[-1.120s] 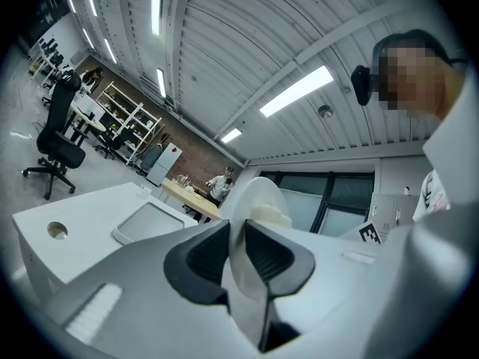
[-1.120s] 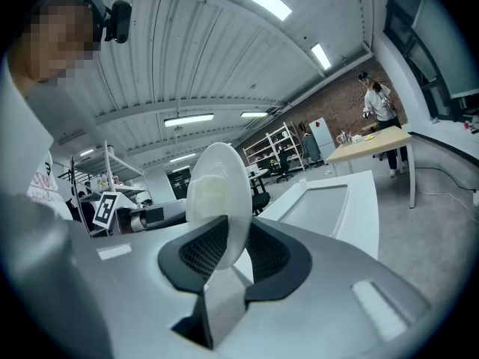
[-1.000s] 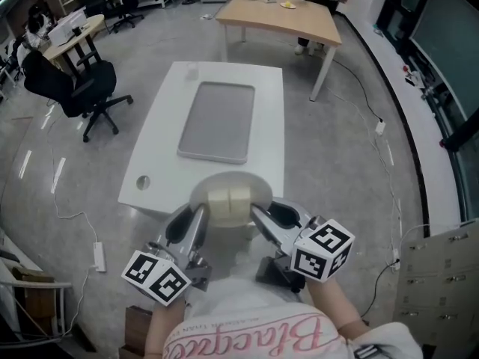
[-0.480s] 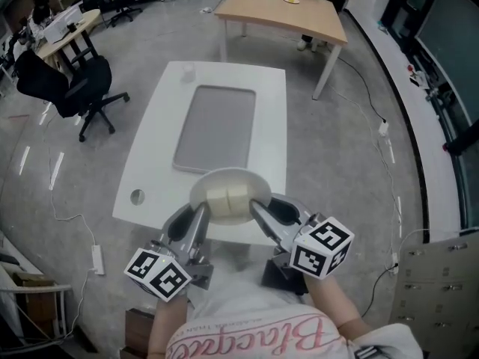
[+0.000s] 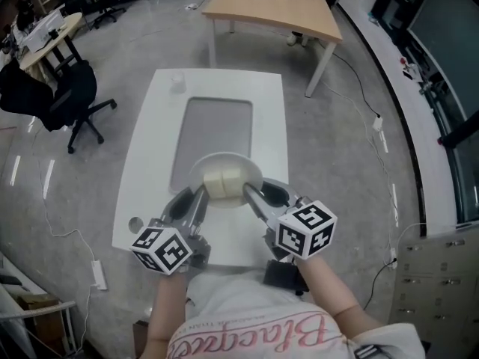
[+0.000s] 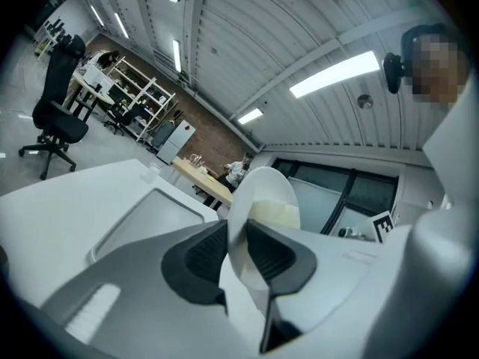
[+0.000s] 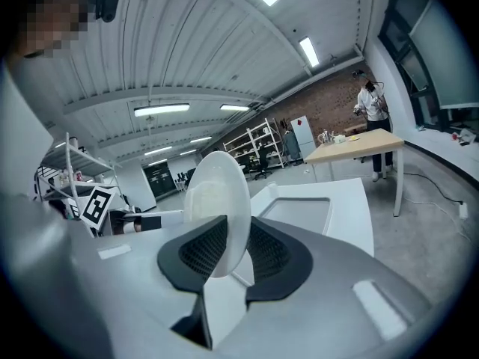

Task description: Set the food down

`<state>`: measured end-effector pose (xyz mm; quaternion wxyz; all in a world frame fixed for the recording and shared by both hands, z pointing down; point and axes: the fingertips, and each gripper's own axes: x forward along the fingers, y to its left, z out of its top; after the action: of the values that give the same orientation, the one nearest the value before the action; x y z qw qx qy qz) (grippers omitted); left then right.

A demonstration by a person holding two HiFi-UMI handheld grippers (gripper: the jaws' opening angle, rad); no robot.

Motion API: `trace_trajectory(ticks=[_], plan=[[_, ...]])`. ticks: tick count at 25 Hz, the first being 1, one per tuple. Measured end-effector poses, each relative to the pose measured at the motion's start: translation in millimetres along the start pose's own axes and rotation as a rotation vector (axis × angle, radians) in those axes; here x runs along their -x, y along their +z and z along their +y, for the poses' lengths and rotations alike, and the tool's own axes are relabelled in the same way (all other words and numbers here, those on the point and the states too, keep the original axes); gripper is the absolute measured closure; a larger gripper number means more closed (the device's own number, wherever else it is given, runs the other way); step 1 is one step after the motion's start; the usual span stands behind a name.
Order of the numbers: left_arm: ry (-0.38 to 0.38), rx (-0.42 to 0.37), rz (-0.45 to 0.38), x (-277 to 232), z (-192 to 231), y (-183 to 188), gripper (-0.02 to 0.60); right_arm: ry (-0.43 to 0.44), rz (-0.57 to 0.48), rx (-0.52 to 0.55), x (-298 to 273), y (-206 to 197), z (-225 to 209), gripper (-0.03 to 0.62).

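A white plate (image 5: pixel 224 169) carries pale yellowish blocks of food (image 5: pixel 223 182). It hangs over the near end of the grey tray (image 5: pixel 217 122) on the white table (image 5: pixel 150 148). My left gripper (image 5: pixel 196 199) grips the plate's left rim and my right gripper (image 5: pixel 251 197) its right rim. In the left gripper view the plate (image 6: pixel 262 189) stands edge-on between the left gripper's (image 6: pixel 238 249) dark pads, with the food (image 6: pixel 275 214) behind. The right gripper view shows the plate (image 7: pixel 217 193) the same way inside the right gripper (image 7: pixel 236 249). Both pairs of jaws are opening, their pads still on the rim.
A small clear cup (image 5: pixel 177 83) stands at the white table's far left corner, and a round hole (image 5: pixel 135 223) is near its front left corner. A wooden table (image 5: pixel 266 10) stands beyond. An office chair (image 5: pixel 63 99) is at the left. Cables lie on the floor.
Both grippers have carried the plate forward from the table's near edge to over the tray's near end. The table now lies closer below me.
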<state>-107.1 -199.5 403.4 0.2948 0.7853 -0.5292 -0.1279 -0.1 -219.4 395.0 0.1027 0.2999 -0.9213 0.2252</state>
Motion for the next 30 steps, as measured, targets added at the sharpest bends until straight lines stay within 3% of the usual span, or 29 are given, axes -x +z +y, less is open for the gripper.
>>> trace_trajectory(ticks=[7, 16, 21, 30], plan=[[0.054, 0.065, 0.103, -48.8, 58.9, -9.9, 0.499, -0.055, 0.078, -0.078, -59.5, -13.9, -44.8, 0.508], [0.194, 0.114, 0.242, -101.9, 134.5, -38.3, 0.499, -0.080, 0.204, -0.242, -135.5, -52.3, -106.9, 0.508], [0.239, 0.165, 0.303, -118.2, 160.3, -53.6, 0.497, -0.140, 0.283, -0.235, -156.2, -64.2, -128.5, 0.500], [0.330, 0.053, 0.408, -130.8, 176.2, -59.3, 0.486, -0.284, 0.335, -0.173, -168.5, -71.0, -145.6, 0.488]])
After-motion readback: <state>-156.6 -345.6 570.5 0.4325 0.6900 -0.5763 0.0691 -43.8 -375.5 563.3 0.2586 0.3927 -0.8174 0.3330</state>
